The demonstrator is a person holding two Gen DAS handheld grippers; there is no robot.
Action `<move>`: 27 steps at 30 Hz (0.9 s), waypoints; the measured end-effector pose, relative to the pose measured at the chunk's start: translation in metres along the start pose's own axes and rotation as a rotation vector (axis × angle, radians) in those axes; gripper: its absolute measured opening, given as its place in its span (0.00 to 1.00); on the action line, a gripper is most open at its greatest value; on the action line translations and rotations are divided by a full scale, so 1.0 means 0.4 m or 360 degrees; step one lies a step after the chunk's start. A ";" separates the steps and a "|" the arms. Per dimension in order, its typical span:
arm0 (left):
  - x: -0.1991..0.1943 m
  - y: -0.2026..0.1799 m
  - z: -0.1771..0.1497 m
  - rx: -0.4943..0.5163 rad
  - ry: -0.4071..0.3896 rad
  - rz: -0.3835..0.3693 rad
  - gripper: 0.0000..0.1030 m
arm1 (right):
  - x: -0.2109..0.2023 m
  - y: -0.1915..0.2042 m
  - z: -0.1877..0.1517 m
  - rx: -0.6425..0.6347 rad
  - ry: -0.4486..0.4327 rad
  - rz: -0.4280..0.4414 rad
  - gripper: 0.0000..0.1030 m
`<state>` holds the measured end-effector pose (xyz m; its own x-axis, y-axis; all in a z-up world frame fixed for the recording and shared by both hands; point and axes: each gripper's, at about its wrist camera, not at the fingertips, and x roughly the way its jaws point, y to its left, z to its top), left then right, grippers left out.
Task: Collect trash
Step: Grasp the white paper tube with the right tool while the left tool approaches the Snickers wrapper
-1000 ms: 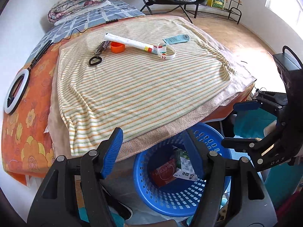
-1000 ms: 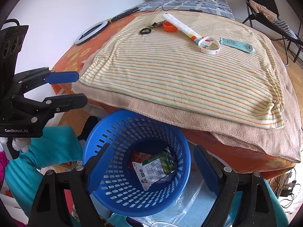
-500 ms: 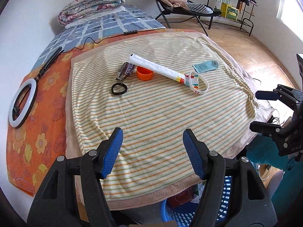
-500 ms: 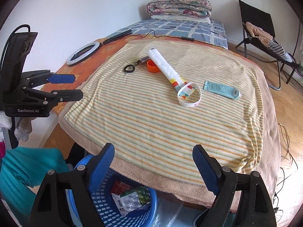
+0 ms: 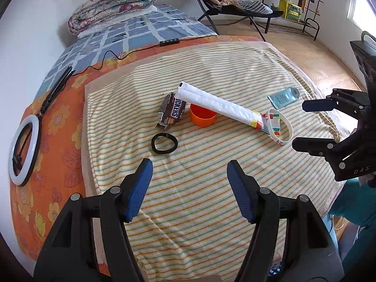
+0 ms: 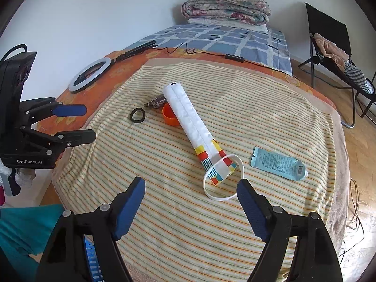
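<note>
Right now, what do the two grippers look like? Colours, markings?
Both match: black plastic scissor-style frames with silver rivets and ribbed blue finger pads. The left gripper reads "GenRobot.AI" on its body in the right wrist view; the right gripper shows "DAS" in the left wrist view.

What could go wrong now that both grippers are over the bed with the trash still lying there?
1. The white wristband loops around the end of the long white wrapper, so lifting the wrapper may drag it along.
2. The orange cap sits tucked under that wrapper and could roll off.
3. The black hair tie lies close to the Snickers wrapper; the left gripper, jaws empty, might catch both.
</note>
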<state>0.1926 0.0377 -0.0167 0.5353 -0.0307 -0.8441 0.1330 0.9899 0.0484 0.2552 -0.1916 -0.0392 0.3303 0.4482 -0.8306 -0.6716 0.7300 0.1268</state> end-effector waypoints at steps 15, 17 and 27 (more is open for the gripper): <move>0.213 0.051 0.089 0.0110 0.0102 0.0061 0.66 | 0.265 -0.005 0.122 -0.0206 0.0151 -0.0119 0.68; 0.228 0.054 0.096 0.0129 0.0111 0.0072 0.64 | 0.281 -0.013 0.129 -0.0209 0.0161 -0.0124 0.64; 0.301 0.091 0.137 0.0136 0.0141 0.0154 0.54 | 0.327 -0.102 0.186 0.0083 0.0169 0.0060 0.47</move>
<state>0.3075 0.0624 -0.0874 0.4738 0.0800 -0.8770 0.1570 0.9722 0.1736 0.3752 -0.1243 -0.1127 0.2313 0.4208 -0.8772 -0.6459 0.7407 0.1850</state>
